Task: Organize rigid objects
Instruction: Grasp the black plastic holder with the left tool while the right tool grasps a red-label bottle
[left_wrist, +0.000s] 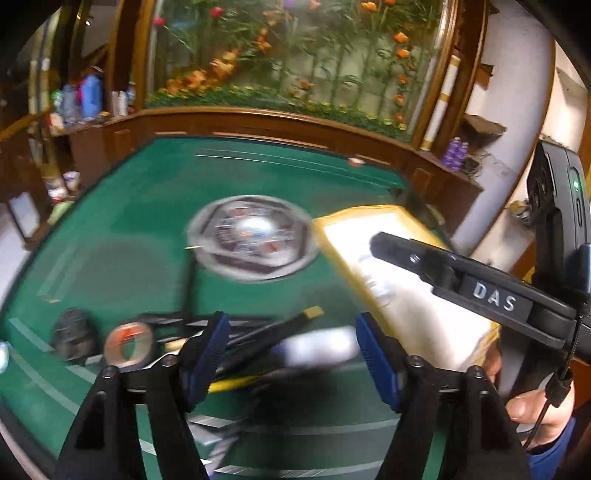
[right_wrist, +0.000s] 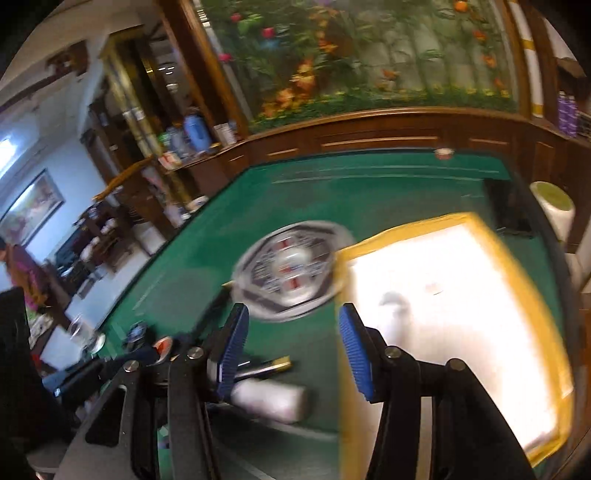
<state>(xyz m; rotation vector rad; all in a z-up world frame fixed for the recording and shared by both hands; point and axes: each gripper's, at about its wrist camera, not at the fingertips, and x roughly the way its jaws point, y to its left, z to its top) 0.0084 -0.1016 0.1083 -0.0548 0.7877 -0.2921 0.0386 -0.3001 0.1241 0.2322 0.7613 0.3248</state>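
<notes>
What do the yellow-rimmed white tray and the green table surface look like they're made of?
Yellow-rimmed white tray: probably plastic, smooth and glossy; its white floor glares under the light. Green table surface: likely felt or a matte mat; no shine, printed pale lines. Blur leaves both uncertain.

one tray (left_wrist: 332, 236), one round tin (left_wrist: 251, 236), two tape rolls (left_wrist: 127, 345).

The table (left_wrist: 147, 229) is dark green with pale lines. The tray (right_wrist: 524, 295) has a yellow rim and a white inside. The round plate (left_wrist: 253, 236) is silvery with a dark hexagon and red and blue marks, though blur hides the details. Both grippers carry ribbed blue pads (left_wrist: 376, 354) on black fingers. A roll of tape (left_wrist: 127, 341) shows orange-red and white.
</notes>
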